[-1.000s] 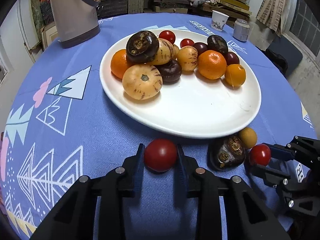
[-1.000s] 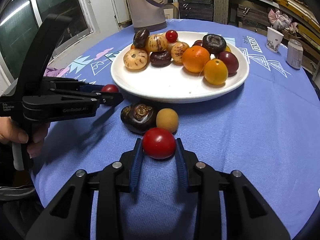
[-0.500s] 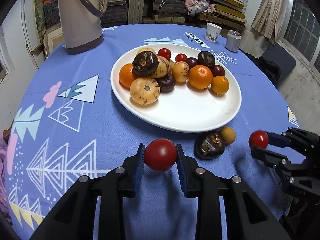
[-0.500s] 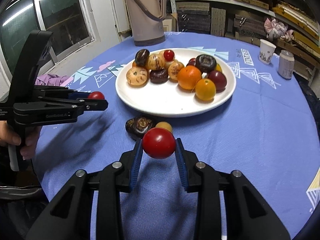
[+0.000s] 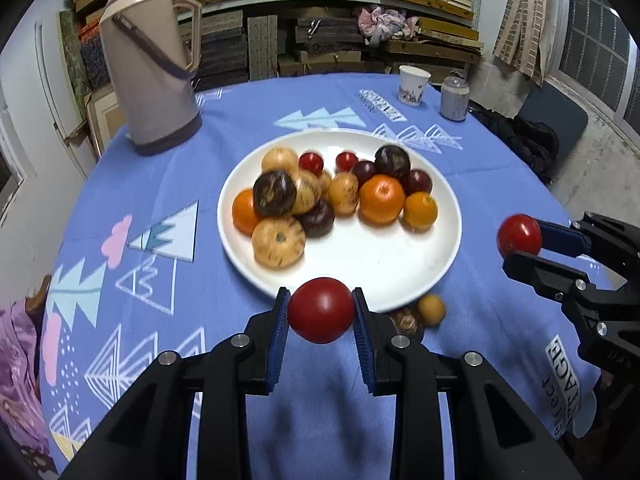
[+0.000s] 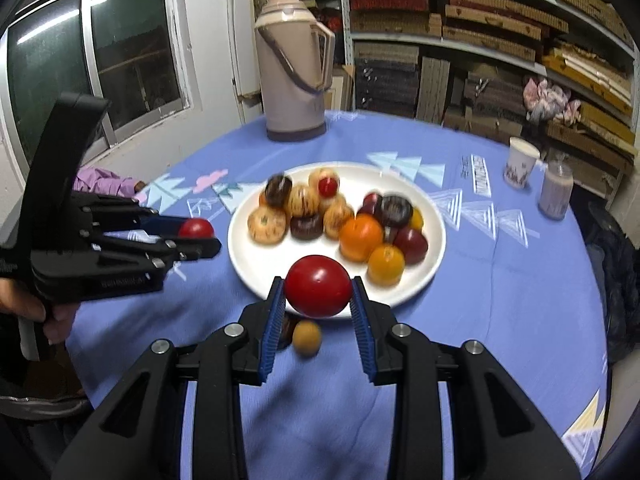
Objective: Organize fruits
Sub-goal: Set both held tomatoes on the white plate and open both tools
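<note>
The left gripper [image 5: 321,311] clamps one red tomato [image 5: 321,310], the right gripper [image 6: 318,287] another [image 6: 318,286], above a blue tablecloth [image 5: 500,160] with partly legible lettering ending "AGE" [image 5: 570,390].

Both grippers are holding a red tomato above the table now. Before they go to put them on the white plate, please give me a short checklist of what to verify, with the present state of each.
1. Left gripper shut on its red tomato, pads on both sides: ok.
2. Right gripper shut on the other red tomato: ok.
3. Both tomatoes lifted off the blue tablecloth: ok.
4. Bare space on the near part of the white plate for two more: ok.
5. Grippers apart from each other: ok.
6. All fruit collected: not ok, a dark fruit and a small tan fruit lie on the cloth beside the plate.
</note>
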### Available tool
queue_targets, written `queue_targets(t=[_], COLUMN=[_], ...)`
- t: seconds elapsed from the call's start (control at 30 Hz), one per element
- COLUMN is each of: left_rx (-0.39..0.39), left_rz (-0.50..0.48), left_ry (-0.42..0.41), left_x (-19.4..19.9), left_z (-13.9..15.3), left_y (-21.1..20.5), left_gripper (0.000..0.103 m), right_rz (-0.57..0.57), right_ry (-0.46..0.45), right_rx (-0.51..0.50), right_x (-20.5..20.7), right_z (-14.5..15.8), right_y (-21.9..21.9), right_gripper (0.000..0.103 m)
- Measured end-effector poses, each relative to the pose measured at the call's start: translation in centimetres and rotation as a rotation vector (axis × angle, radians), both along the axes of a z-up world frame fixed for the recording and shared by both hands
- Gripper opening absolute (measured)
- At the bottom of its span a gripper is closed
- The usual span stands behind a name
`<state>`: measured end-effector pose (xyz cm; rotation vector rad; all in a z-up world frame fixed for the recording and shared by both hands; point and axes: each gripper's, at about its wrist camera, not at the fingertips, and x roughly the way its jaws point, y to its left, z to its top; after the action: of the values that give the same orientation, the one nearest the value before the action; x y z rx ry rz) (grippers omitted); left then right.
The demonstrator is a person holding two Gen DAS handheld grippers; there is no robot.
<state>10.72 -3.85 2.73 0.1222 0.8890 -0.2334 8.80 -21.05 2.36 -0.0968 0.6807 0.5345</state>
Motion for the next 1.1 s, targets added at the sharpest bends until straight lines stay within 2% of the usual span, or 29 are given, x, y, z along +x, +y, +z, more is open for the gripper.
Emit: queue_targets(t=[0.2,0.4,0.6,0.8,1.1], left_rx=[-0.018,-0.025,-0.025,0.011,0.014], left_rz=[-0.005,0.001,0.043,0.072,0.091], left_ry=[-0.035,-0.034,-0.012,-0.005,0.017], left_x=[2.1,4.4,7.1,8.9,10.6], left_z=[2.1,2.4,1.5,0.5,-0.5], left_y=[-1.2,-2.4,-2.7,-2.6,-2.1], left_gripper=[0.031,0.031,0.031,0.031,0.031], right_rz=[-0.006,-0.005,-0.028,-0.034,-0.035], right_ry=[-0.037,-0.048,-0.019,0.008,0.044], right_rx=[0.017,0.022,0.038,0.041,0.034], right_x=[1.9,4.5,8.0,10.0,12.3], right_z=[2.0,2.8,2.1,0.9,-0.6], right_y=[0.5,1.1,1.0,0.9,1.4], right_gripper=[0.032,0.032,0.032,0.032,0.032])
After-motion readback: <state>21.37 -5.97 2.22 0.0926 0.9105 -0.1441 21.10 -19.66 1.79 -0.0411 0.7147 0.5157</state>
